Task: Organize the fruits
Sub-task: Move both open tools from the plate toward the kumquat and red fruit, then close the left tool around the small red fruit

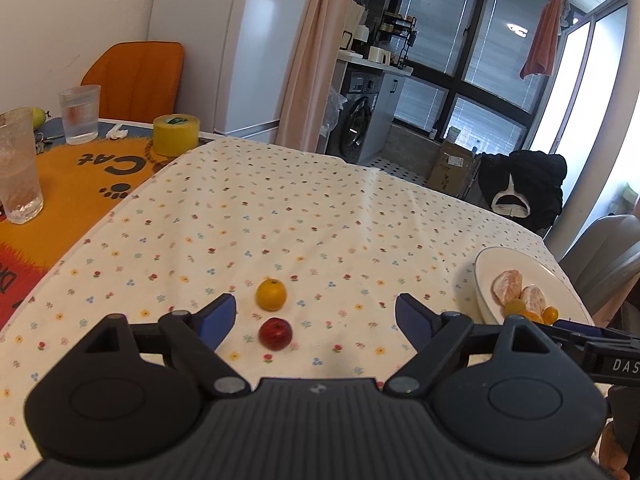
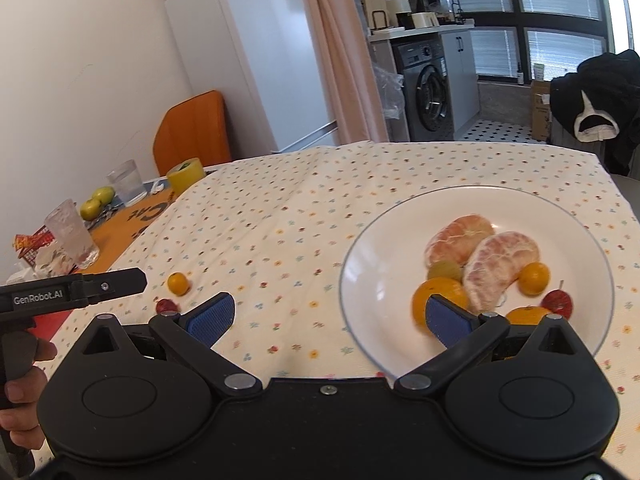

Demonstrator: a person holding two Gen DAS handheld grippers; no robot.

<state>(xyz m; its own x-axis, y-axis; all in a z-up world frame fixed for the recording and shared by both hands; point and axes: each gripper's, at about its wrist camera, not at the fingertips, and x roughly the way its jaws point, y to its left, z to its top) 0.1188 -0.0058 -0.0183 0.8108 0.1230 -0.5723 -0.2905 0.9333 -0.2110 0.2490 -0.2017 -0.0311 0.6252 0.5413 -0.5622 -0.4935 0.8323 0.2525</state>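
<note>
Left wrist view: left gripper (image 1: 316, 314) spread wide, holding nothing, above the cloth (image 1: 280, 208). Orange fruit (image 1: 271, 294) and red fruit (image 1: 275, 333) lie on the cloth between its fingers, apart. Plate (image 1: 492, 264) at far right.

Right wrist view: right gripper (image 2: 330, 316) wide open, empty, over the plate's near rim; peeled segments (image 2: 480, 252) and small fruits on the plate.

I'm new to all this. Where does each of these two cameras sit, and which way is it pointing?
Left wrist view: rides on the left gripper, looking forward over its open fingers at a small orange and a red fruit on the floral tablecloth.
Right wrist view: rides on the right gripper, fingers open, looking at the white plate of fruit; the person's left hand shows at the left edge.
Shared: both show the plate, the two loose fruits, the yellow tape roll and the washing machine.
</note>
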